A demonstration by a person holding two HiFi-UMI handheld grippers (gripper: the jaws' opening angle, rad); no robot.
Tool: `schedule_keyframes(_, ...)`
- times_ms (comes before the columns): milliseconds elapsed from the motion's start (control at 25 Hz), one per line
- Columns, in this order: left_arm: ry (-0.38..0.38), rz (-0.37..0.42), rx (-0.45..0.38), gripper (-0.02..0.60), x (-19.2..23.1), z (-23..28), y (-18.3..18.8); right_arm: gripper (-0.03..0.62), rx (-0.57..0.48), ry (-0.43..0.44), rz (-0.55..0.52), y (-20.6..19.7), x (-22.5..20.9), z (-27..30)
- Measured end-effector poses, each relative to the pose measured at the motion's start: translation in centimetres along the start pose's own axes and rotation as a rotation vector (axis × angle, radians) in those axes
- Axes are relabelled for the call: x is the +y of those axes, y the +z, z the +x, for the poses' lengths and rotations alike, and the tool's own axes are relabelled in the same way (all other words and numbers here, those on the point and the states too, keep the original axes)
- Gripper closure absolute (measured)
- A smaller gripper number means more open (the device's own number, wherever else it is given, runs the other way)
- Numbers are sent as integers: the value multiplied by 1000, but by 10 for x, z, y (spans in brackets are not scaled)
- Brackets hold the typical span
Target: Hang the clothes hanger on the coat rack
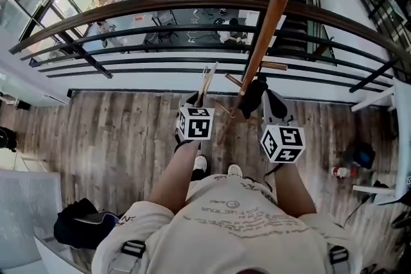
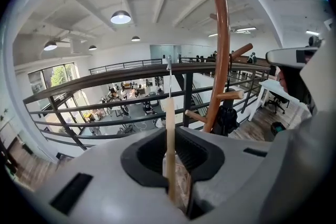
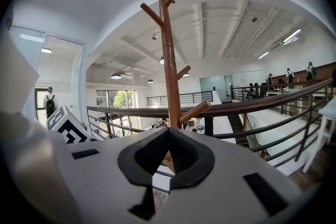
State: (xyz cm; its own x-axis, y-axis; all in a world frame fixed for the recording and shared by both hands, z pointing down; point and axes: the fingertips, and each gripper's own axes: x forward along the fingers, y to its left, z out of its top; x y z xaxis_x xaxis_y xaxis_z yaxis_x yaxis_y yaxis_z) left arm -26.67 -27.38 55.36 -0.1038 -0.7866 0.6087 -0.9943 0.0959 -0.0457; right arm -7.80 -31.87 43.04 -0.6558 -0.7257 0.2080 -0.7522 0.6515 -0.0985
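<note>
The brown wooden coat rack (image 1: 273,16) rises from the plank floor just ahead of me, and its pegs (image 3: 194,111) stick out at several heights. A pale wooden clothes hanger (image 1: 206,81) stands upright in my left gripper (image 1: 196,101), which is shut on it. In the left gripper view the hanger (image 2: 169,134) runs up between the jaws, its thin metal hook (image 2: 169,73) on top and the coat rack (image 2: 222,50) to its right. My right gripper (image 1: 257,92) is close beside the lower pole. Its jaws (image 3: 168,136) meet with nothing between them, and the pole (image 3: 169,60) stands right behind.
A curved dark railing (image 1: 192,4) with several bars runs right behind the rack, above a lower floor. A black bag (image 1: 83,224) lies on the floor at my left. At the right stand a white desk (image 1: 399,138) and a small bottle (image 1: 339,172).
</note>
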Motion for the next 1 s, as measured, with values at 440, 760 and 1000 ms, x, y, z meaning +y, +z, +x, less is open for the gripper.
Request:
schedule_keyframes(440,-122,80,83,531,-9,84,-26,591,52,-168,-1,-31,-20,3)
schedule_keyframes(760,-167,111,149,531,-21,119,-35,591,83,-245,-2,-35,-34,-8)
schedule_keyframes(1000,-182,99,180,531,-13,138,-39,591,101,-282,60,-45,-32,-10)
